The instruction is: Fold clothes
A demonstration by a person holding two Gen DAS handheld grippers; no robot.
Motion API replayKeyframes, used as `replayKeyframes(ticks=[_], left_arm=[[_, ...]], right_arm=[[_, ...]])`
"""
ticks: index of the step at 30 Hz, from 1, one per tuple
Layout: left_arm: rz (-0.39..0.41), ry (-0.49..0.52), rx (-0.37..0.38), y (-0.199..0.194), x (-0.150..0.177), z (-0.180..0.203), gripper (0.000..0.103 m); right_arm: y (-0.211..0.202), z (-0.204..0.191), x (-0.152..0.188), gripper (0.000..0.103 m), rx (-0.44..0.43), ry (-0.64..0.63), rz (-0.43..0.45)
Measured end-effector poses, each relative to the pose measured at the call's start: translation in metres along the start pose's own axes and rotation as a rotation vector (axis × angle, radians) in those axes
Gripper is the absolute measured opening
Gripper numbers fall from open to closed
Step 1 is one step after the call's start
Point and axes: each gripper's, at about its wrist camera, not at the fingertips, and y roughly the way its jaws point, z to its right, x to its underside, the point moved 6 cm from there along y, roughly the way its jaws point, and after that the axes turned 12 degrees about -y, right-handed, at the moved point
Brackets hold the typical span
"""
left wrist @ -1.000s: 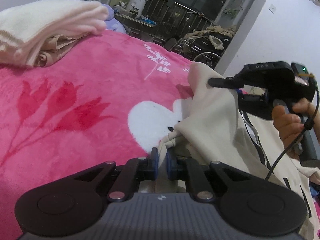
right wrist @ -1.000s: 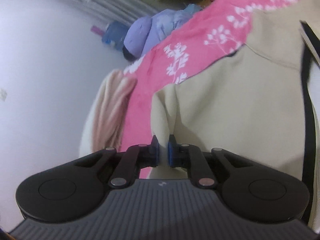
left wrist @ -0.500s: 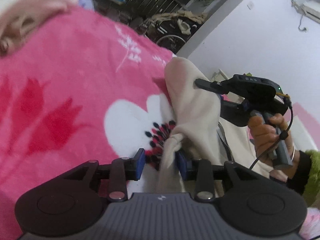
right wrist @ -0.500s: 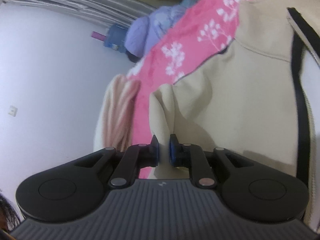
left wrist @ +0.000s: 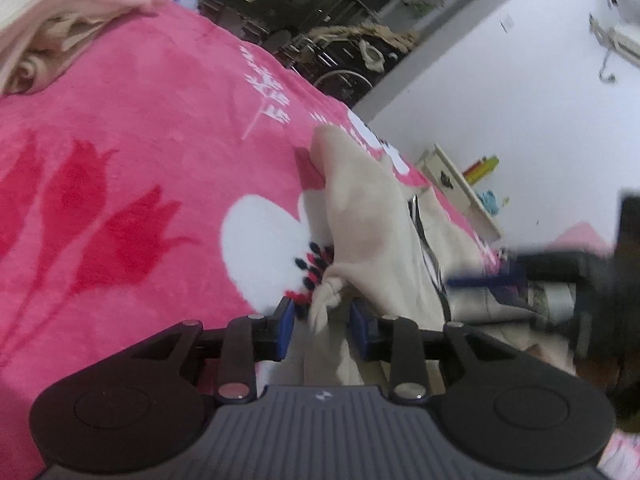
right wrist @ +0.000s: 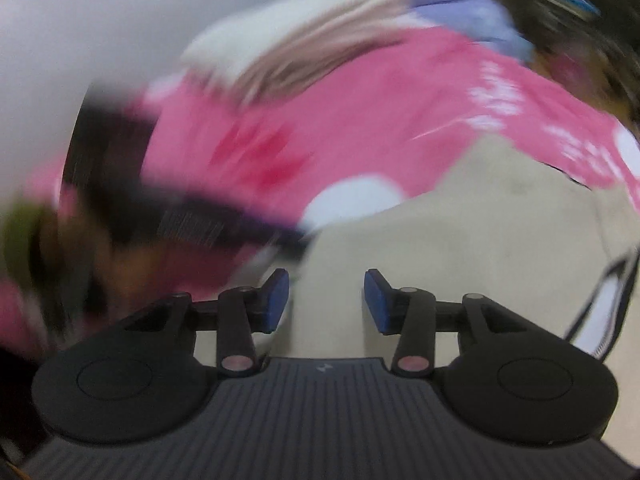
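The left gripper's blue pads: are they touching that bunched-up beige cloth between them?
Apart. In the left wrist view the left gripper is open, and pink blanket and gaps show between each pad and the bunched beige garment.

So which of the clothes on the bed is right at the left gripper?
The beige garment with the black trim, its bunched corner between the open left gripper. The folded cream pile lies far off at the pink blanket's far end.

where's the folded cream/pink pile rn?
Left wrist view: the folded pile sits top left, at the far end of the pink blanket, well apart from the beige garment. Right wrist view shows it blurred, top centre.
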Motion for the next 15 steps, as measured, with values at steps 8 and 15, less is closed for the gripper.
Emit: replayKeyframes(ticks=[8,15], left_arm=[[-0.002,0.065,-0.018,-0.001,0.009,0.009,0.031],[-0.041,0.250,-0.049,-0.001,0.034,0.029,0.026]], right_arm=[[0.028,-0.023,0.007,0.005,0.250,-0.211,-0.121],[-0.032,0.037,-0.003,0.004,0.148,0.287,0.073]])
